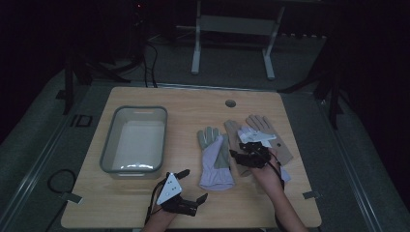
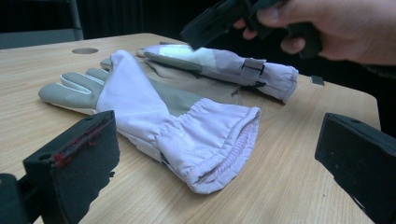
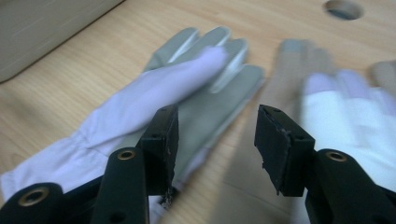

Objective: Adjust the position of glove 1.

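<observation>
Left glove (image 1: 215, 159): lilac back folded over a grey-green palm, gathered cuff, flat on the desk (image 1: 193, 104) midway, cuff toward the near edge.
Right glove (image 1: 261, 137): tan and lilac, just beside it toward the right edge.
Right claw (image 1: 241, 158): above that glove, jaws apart, nothing between.
Left claw (image 1: 191, 186): near edge, jaws wide apart, empty.
Bin (image 1: 135, 140): grey, left side.

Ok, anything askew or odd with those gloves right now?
Yes: the left glove lies folded, its lilac side flapped over the grey palm. The right glove lies across a tan one. No damage or spill visible.
</observation>
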`<state>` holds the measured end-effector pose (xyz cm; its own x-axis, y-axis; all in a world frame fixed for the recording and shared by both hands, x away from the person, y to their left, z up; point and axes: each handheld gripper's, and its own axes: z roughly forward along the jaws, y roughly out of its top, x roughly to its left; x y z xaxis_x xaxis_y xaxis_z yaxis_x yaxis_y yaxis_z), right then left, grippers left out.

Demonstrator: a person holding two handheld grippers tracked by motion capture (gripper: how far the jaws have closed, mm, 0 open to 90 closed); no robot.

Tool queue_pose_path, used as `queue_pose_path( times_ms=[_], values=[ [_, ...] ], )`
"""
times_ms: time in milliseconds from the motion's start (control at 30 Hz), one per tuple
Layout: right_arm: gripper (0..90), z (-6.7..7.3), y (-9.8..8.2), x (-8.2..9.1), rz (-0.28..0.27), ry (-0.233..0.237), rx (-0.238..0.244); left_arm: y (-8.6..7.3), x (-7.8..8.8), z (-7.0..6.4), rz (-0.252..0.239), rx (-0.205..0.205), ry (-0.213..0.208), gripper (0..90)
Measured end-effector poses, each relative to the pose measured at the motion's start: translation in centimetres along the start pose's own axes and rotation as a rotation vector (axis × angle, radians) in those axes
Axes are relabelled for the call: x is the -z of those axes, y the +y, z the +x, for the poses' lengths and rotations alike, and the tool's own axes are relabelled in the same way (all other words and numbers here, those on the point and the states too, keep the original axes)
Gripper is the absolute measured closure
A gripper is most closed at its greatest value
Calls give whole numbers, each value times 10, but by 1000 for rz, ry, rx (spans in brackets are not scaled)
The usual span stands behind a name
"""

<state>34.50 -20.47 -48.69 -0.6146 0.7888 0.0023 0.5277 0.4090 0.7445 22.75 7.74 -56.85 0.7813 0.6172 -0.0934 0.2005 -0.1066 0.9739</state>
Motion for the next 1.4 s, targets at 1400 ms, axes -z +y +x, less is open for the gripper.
queue_pose_path(
  times_ms=[1400],
  values=[
    [477,-93,-57,43,63,-46,-12,0,0,0,1,5,3,0]
  ],
)
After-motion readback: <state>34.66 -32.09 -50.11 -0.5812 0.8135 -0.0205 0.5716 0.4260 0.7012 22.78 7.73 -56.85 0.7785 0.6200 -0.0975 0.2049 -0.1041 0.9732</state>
